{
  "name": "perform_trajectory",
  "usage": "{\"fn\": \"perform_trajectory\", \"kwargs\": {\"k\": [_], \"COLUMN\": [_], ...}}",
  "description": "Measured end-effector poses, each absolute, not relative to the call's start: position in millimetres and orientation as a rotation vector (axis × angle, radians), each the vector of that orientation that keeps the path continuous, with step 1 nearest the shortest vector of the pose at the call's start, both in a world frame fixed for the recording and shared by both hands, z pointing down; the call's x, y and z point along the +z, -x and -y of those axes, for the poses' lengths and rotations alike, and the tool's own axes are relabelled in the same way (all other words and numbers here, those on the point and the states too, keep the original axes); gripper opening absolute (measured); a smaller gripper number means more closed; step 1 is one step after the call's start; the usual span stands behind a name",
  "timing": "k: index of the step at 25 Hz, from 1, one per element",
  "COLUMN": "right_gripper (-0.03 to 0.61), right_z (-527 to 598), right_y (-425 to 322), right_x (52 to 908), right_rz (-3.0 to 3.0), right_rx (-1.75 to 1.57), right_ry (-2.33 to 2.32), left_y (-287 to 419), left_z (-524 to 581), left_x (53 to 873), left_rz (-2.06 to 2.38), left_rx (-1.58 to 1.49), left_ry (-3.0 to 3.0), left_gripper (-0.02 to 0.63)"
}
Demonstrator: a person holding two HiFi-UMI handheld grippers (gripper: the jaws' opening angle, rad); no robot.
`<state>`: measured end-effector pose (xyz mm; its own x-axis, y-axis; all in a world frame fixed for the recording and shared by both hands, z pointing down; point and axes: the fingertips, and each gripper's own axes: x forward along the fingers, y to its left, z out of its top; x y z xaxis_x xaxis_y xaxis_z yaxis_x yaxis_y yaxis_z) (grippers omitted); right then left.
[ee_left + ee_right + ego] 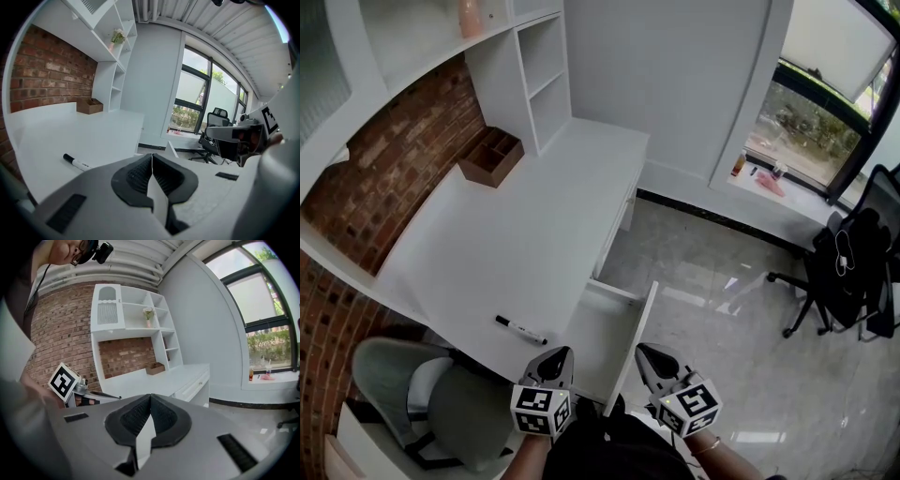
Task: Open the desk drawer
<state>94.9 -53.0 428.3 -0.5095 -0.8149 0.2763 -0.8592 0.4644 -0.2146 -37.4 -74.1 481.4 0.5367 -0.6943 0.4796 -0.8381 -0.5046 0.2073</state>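
Observation:
The white desk (502,239) has its near drawer (602,336) pulled out, its white front panel (636,339) standing towards the floor side. In the left gripper view that panel's corner (171,150) shows just beyond the jaws. My left gripper (553,356) (151,157) hovers over the desk's near edge, shut with nothing in it. My right gripper (649,353) (150,398) is beside the drawer front, raised above it, also shut and empty. A second drawer (628,211) (192,389) farther along the desk is closed.
A black-capped marker (521,329) (76,162) lies on the desk near the left gripper. A wooden organiser (491,156) (155,368) sits at the far end by the shelves. A grey chair (441,403) stands at the left, a black office chair (848,272) by the window.

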Motion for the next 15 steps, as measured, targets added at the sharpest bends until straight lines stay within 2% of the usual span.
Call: {"fn": "perform_trajectory", "kwargs": {"k": [15], "right_gripper": [0.005], "right_z": [53.8], "right_y": [-100.1], "right_x": [412.6], "right_rz": [2.568], "right_rx": [0.449], "right_ry": [-1.561], "left_y": [53.3], "left_z": [71.5], "left_x": [457.7], "left_rz": [1.341], "left_rx": [0.406], "left_ry": [-2.375], "left_gripper": [0.012]}}
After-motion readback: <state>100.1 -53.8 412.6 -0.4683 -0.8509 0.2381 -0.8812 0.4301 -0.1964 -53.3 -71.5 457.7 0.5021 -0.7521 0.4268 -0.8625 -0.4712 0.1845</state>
